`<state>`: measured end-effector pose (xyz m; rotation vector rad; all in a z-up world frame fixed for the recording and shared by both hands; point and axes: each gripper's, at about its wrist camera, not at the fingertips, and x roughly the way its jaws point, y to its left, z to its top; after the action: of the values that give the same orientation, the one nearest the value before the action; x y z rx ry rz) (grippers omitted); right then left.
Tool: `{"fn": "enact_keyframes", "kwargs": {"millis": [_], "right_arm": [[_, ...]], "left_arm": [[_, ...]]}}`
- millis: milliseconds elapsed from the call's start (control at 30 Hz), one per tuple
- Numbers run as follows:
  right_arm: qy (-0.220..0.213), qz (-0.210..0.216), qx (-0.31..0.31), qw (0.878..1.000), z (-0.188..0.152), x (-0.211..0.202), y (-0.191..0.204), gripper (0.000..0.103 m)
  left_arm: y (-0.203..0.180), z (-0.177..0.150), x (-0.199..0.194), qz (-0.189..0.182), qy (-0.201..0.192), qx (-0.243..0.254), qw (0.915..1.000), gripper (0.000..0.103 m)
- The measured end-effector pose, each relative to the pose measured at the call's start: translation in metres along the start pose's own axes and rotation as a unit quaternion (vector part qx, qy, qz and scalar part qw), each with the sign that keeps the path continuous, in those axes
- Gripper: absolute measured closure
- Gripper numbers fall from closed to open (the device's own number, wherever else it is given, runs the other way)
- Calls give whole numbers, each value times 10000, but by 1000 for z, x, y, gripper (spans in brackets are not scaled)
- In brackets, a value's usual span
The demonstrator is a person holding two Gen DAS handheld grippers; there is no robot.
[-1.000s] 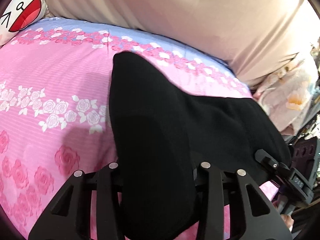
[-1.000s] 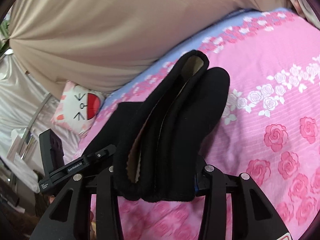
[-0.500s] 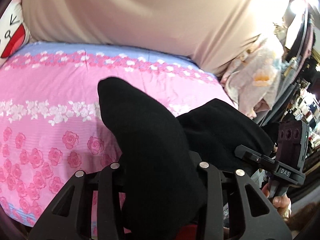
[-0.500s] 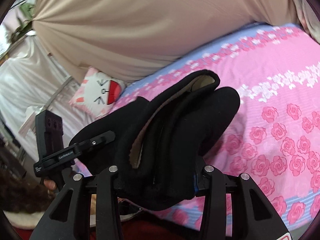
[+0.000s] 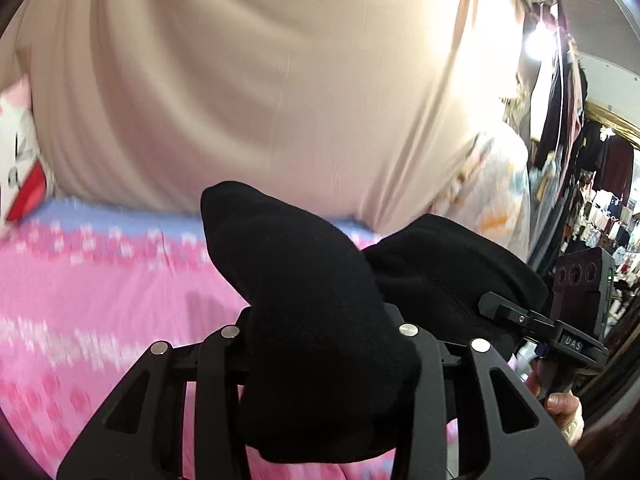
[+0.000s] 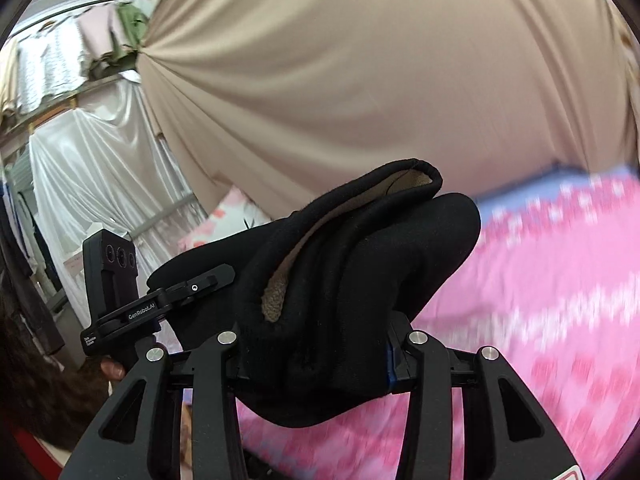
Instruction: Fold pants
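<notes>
The black pants [image 5: 316, 304] with a tan fleece lining [image 6: 296, 264] hang bunched between both grippers, lifted above the pink rose bedsheet [image 5: 100, 304]. My left gripper [image 5: 320, 360] is shut on one thick fold of the pants. My right gripper [image 6: 316, 356] is shut on the waistband end, where the lining shows. Each gripper appears in the other's view: the right one at the left wrist view's right edge [image 5: 560, 332], the left one at the right wrist view's left side [image 6: 132, 304]. The fingertips are hidden in the cloth.
A beige curtain [image 5: 260, 92] hangs behind the bed. A white and red cartoon pillow [image 5: 20, 168] lies at the bed's far left. White draped cloth [image 6: 92, 176] and a clothes rack [image 5: 600, 184] stand beside the bed. The sheet [image 6: 540, 300] stretches out to the right.
Both grippers have lifted the pants off the bed and tilted up. The views now show more curtain and less sheet, and the pants hang bunched in the air.
</notes>
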<state>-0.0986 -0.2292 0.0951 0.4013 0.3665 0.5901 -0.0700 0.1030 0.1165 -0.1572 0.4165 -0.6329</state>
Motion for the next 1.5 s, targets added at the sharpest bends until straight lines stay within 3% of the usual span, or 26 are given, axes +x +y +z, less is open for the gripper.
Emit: {"fn": "enact_keyframes", "kwargs": {"millis": [167,367,567,633,800,867,933,967,1000,1067,1100,1167,1233,1300,1367,1400,1467,1500], "right_arm": [[-426,108,-405,9982,54,26,-4,62],[-802,201,-479,9954,104,74,-33,62],[-806,232,-250,9962,114,151,-104,62],[-663,166,63,9976,108,181,-138,62],[-73,-282,825,9962,64,258,-228,61],[332,-562,1178,9909,38,284,-262,60],[795,-806,1513,9820,12,301,-286,55],[1096,-982,1796,9727,0,307,-299,45],[1294,-1013,2084,9641,-3,306,-306,41],[1374,-1083,2309,9571,0,290,-311,40],[1293,-1259,2286,9567,3,276,-309,39],[779,-1651,2082,9609,15,238,-300,38],[364,-1693,1435,9744,40,213,-272,39],[455,-1591,1027,9808,61,223,-252,52],[682,-1268,757,9867,76,251,-236,52],[781,-1204,702,9872,77,267,-234,53],[1162,-1493,518,9806,66,305,-246,54],[1452,-1907,444,9698,53,324,-262,55]], "left_arm": [[5,50,14,202,-662,357,9970,67],[26,95,50,417,-1137,455,9916,67],[64,110,132,812,-1276,472,9874,65],[79,102,179,1052,-1233,613,9849,65],[124,61,279,1348,-731,435,9872,65],[144,39,317,1424,-285,302,9889,65],[170,6,358,1454,508,6,9881,64],[177,-5,368,1515,754,-104,9855,61],[189,-13,373,1627,1060,-377,9802,44],[206,-14,361,1465,1144,-925,9782,25],[216,-11,348,1654,1254,-1212,9707,10],[229,-3,322,1856,1316,-1469,9626,9],[233,13,298,1879,1393,-1554,9598,9],[215,37,287,1830,1210,-1384,9658,8],[186,63,299,1697,1055,-944,9753,5],[179,67,305,1716,1074,-782,9762,5],[166,64,329,1816,1256,-558,9737,5],[158,50,351,1923,1522,-430,9685,5]]}}
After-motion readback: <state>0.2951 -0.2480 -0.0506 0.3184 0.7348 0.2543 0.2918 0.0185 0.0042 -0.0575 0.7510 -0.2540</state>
